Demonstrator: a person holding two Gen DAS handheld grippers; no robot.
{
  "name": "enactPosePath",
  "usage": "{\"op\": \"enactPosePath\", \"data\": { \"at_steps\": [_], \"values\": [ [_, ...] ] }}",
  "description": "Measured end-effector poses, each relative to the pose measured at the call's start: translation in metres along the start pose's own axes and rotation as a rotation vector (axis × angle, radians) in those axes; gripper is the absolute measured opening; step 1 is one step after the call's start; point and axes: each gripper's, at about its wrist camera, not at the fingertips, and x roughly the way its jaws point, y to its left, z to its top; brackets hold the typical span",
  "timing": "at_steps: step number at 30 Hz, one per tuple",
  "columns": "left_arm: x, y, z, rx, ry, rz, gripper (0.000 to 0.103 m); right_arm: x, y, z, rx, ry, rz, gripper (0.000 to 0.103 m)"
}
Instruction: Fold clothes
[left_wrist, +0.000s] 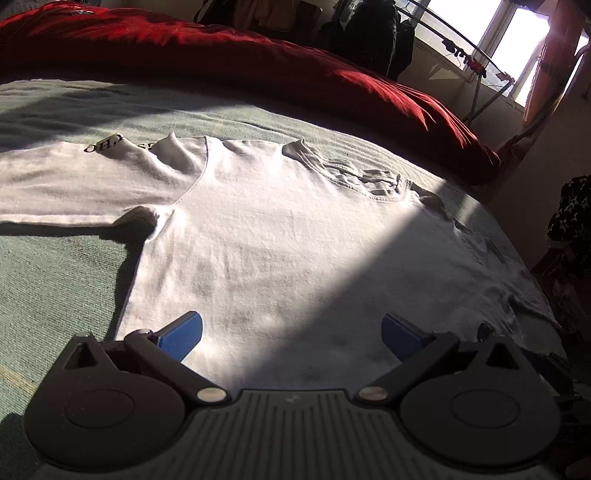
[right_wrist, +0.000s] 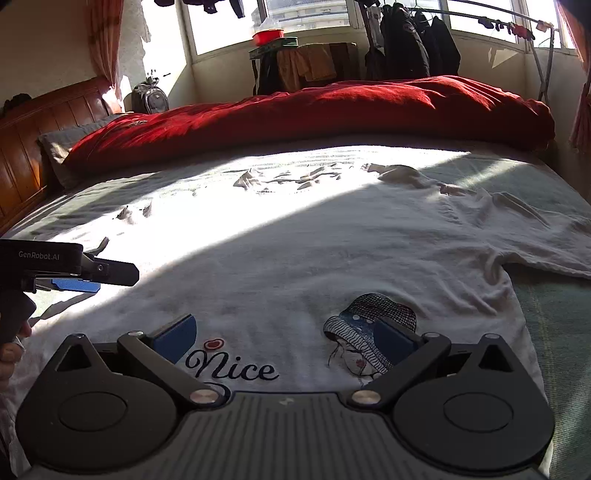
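Note:
A white T-shirt (left_wrist: 266, 229) lies spread flat on the green bed sheet (left_wrist: 55, 273). In the right wrist view the shirt (right_wrist: 295, 251) shows a "Nice" print and a picture of a girl in a hat (right_wrist: 369, 332). My left gripper (left_wrist: 291, 332) is open and empty, low over the shirt near its left side edge; it also shows at the left of the right wrist view (right_wrist: 75, 284). My right gripper (right_wrist: 284, 338) is open and empty, just above the printed part of the shirt. One sleeve (left_wrist: 74, 184) lies out flat to the left.
A red duvet (right_wrist: 314, 110) lies bunched along the far side of the bed. A wooden headboard (right_wrist: 22, 147) stands at the left. A clothes rack with dark jackets (right_wrist: 413, 40) and windows are beyond the bed. Strong sunlight crosses the shirt.

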Motion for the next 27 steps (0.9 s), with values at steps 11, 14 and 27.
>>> {"op": "enactPosePath", "data": {
  "at_steps": [11,14,27],
  "values": [
    [-0.042,0.118,0.025,-0.432,-0.172,-0.027,0.102,-0.001,0.002,-0.001,0.019,-0.006,0.047,0.103],
    [-0.053,0.161,0.028,-0.565,-0.256,-0.004,0.102,-0.001,0.002,-0.001,0.022,-0.013,0.056,0.103],
    [-0.058,0.273,0.023,-0.847,-0.437,0.051,0.101,0.007,0.008,-0.004,0.004,-0.012,0.055,0.103]
  ]
}}
